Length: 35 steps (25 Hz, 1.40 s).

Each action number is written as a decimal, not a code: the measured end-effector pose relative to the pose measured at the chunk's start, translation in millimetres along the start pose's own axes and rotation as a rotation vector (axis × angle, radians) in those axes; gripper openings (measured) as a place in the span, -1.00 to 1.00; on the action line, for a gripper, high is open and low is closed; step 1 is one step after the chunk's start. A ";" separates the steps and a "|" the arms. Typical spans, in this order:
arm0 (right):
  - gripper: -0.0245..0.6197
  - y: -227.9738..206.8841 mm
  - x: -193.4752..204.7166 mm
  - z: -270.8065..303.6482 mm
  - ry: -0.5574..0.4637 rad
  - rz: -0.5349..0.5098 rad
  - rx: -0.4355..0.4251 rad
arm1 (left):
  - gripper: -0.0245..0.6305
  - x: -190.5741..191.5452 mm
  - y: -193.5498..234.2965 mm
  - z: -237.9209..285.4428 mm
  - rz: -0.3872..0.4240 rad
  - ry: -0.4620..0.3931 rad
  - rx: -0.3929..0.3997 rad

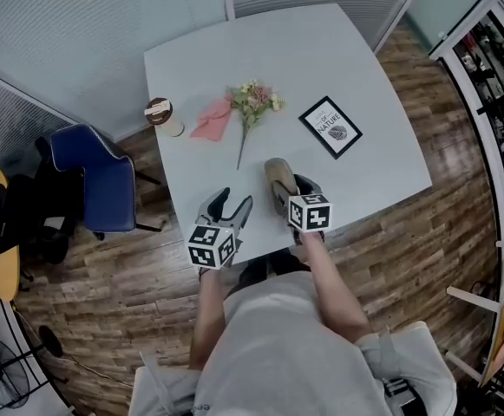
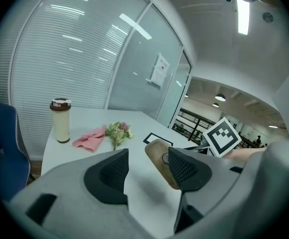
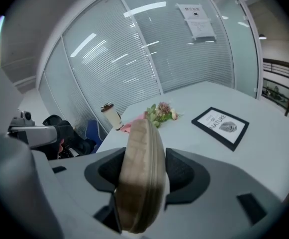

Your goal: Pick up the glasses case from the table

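The tan glasses case (image 1: 278,185) stands on edge between the jaws of my right gripper (image 1: 288,194), lifted off the white table (image 1: 382,120). In the right gripper view the case (image 3: 142,173) fills the gap and both pads press on its sides. My left gripper (image 1: 232,212) hangs over the table's near edge, open and with nothing in it. In the left gripper view the case (image 2: 160,163) shows just past the right jaw, outside the open gap of that gripper (image 2: 146,171).
On the table lie a small bunch of flowers (image 1: 252,104), a pink cloth (image 1: 212,118), a cream tumbler with a brown lid (image 1: 161,116) and a black-framed print (image 1: 330,127). A blue chair (image 1: 95,176) stands left of the table. Glass partitions with blinds lie beyond.
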State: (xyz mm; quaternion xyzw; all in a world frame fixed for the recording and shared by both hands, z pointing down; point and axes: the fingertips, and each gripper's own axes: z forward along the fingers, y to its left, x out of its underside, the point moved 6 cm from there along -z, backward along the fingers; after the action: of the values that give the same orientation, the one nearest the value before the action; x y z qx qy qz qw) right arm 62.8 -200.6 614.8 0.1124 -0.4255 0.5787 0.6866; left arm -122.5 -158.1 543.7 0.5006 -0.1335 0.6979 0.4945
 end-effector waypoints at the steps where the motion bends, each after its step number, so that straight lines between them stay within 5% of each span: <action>1: -0.19 0.3 -6.6 -1.9 -0.011 -0.022 0.001 | -0.16 -4.4 0.0 0.3 0.011 -0.006 -0.001; 20: -0.19 15.4 -132.8 -59.7 -0.383 -0.243 -0.012 | -0.16 -107.6 -2.3 0.0 0.160 -0.189 -0.055; 24: -0.19 18.4 -144.8 -66.6 -0.425 -0.260 -0.012 | -0.16 -122.0 -8.7 0.8 0.226 -0.205 -0.081; 35: -0.19 24.7 -149.7 -68.5 -0.442 -0.238 -0.027 | -0.16 -133.2 -7.7 -2.3 0.207 -0.241 -0.093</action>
State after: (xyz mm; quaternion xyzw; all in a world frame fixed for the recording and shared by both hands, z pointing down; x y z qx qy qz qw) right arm 76.7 -253.4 457.6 0.2765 -0.5566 0.4495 0.6416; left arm -116.1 -227.1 429.6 0.5408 -0.2749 0.6730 0.4231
